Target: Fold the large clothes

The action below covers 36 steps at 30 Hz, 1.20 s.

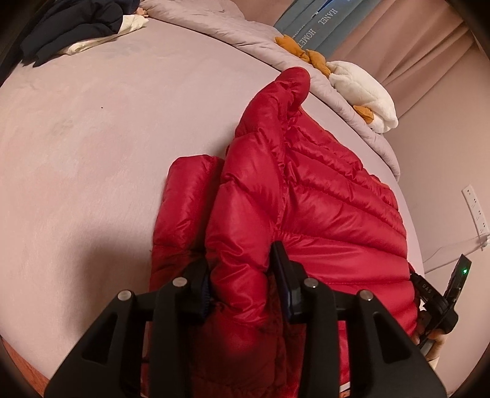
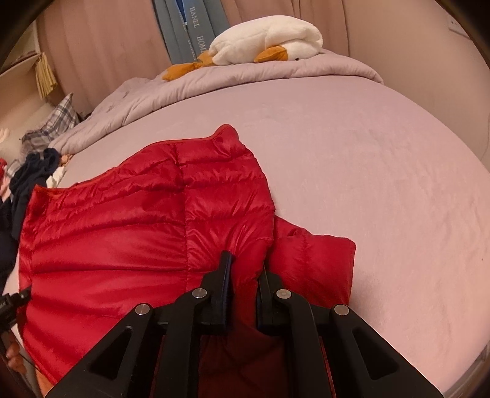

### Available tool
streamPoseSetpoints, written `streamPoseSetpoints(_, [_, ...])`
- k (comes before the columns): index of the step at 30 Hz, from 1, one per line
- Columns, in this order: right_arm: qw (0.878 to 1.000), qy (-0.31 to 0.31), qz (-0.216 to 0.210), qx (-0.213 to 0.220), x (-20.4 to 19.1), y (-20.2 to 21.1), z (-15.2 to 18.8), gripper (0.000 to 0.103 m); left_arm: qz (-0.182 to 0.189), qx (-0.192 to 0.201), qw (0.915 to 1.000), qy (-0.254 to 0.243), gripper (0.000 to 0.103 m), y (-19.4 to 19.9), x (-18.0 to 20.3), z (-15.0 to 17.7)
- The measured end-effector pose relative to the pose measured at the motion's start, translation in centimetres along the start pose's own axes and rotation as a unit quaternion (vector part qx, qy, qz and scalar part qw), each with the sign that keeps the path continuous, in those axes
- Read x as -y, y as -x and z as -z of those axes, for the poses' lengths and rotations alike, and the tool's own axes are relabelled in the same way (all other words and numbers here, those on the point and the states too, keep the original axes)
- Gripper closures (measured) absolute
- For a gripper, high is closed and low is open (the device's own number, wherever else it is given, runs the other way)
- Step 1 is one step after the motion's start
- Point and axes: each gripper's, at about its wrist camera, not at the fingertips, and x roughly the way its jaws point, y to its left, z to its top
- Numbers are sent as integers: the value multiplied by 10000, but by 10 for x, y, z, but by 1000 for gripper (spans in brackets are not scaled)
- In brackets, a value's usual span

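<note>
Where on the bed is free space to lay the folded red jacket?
Bare sheet lies between the red jacket and the dark clothes. It is crowded by the quilt, under the plush duck.

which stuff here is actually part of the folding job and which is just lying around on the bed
Part of the job:
- red down jacket
- left gripper, fingers shut on a jacket fold
- right gripper, fingers shut on jacket fabric

Just lying about:
- white plush goose
- grey duvet
- dark clothes pile
- plaid pillow
</note>
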Motion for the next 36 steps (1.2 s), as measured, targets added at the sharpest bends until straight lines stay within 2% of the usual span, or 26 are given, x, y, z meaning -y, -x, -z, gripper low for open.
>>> streamPoseSetpoints(7, [9995,150,207,171,-3,13,-1,93,-161,8,9999,-51,64,19,8,-3])
streamPoseSetpoints(10, [9993,88,194,295,0,26,-1,93,-328,70,9994,-101,61,31,14,-4])
streamPoseSetpoints(12, [9990,89,145,420,2,35,-2,90,-445,280,9986,-103,55,42,17,-5])
streamPoseSetpoints(13, [9987,94,122,481,3,41,-3,86,-487,409,9979,-114,50,48,18,-6])
streamPoseSetpoints(14, [9986,94,126,512,4,44,-4,83,-500,530,9973,-123,39,54,20,-7])
streamPoseSetpoints(15, [9983,94,120,564,6,50,-5,75,-489,622,9968,-129,27,58,21,-7])
streamPoseSetpoints(16, [9980,91,91,615,7,55,-5,63,-452,717,9963,-141,22,63,22,-8])
streamPoseSetpoints(17, [9975,64,11,699,11,62,-6,55,-412,783,9959,-166,17,66,24,-9])
streamPoseSetpoints(19, [9967,0,-157,800,16,73,-8,32,-369,801,9958,-232,12,70,25,-7])
streamPoseSetpoints(20, [9963,-14,-268,816,19,76,-8,29,-353,794,9959,-257,11,69,25,-7])
streamPoseSetpoints(23, [9962,-88,-389,773,28,79,-6,26,-414,656,9967,-238,8,60,25,-8])
streamPoseSetpoints(26, [9975,-204,-406,546,31,70,0,17,-388,406,9982,-192,7,50,22,-3])
streamPoseSetpoints(32, [9973,-188,-706,-70,32,49,16,17,-101,-206,9997,-39,7,24,14,11])
streamPoseSetpoints(34, [9956,-183,-901,-198,31,42,20,17,147,-341,9993,13,7,16,12,13])
streamPoseSetpoints(36, [9939,-171,-1034,-335,30,35,24,17,133,-385,9992,1,8,10,11,15])
